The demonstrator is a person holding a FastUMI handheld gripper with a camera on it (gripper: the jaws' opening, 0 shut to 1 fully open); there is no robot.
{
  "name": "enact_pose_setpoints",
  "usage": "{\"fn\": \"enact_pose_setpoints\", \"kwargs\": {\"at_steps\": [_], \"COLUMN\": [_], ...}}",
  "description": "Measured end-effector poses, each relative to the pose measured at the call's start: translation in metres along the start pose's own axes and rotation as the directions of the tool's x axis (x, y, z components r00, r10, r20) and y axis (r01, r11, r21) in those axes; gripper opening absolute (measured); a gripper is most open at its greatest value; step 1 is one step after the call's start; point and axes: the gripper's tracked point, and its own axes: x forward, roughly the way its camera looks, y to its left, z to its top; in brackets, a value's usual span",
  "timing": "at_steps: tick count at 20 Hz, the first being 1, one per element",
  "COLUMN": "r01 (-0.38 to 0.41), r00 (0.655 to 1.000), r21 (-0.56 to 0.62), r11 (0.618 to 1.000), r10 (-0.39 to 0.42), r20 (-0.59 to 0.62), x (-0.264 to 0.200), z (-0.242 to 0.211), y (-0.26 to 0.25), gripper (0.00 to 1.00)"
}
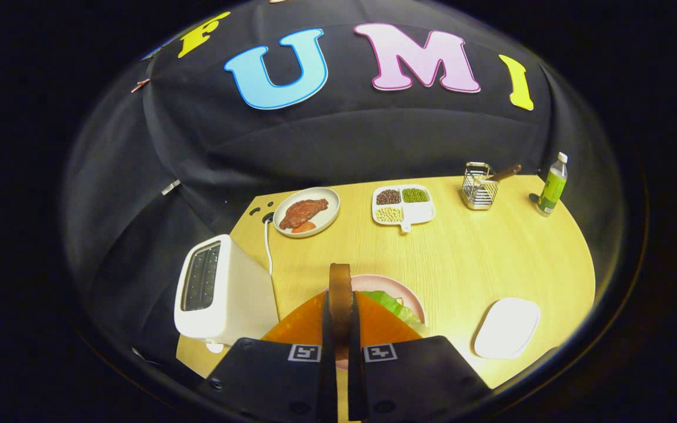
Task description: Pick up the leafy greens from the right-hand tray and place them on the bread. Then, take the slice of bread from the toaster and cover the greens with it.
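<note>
The bread slice stands on edge between the two fingers of the gripper, its brown crust rising just above them; the jaws are clamped on it from both sides. Below and just beyond the fingers sits a pink plate, and on it lie the greens, showing to the right of the slice. An orange-brown surface spreads out on either side of the fingers over the plate; whether it is the lower bread or part of the held slice I cannot tell.

To the left of the plate stands the white toaster, its slot facing up, with a white cord running back across the worktop. To the right of the plate lies a white tray, bare on top.

Farther back on the worktop are a round plate with a piece of red meat, a white divided dish holding dark, green and pale beans in three of its compartments, a wire rack with a brown-handled tool in it, and a green bottle with a white cap at the far right.
</note>
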Motion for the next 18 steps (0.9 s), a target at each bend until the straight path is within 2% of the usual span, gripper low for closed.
{"fn": "enact_pose_setpoints", "kwargs": {"at_steps": [6,11,14,18], "r01": [-0.034,0.006,0.04,0.063], "r00": [0.999,0.999,0.995,0.991], "r21": [0.103,0.254,0.271,0.237], "r11": [0.994,0.967,0.962,0.969], "r10": [0.035,0.007,-0.015,-0.032], "r20": [-0.002,-0.053,-0.094,-0.133], "x": [0.036,0.062,0.067,0.077], "z": [-0.017,-0.043,-0.059,-0.075], "y": [0.008,-0.033,-0.059,-0.077], "gripper": [0.12,0.12,0.12,0.17]}}
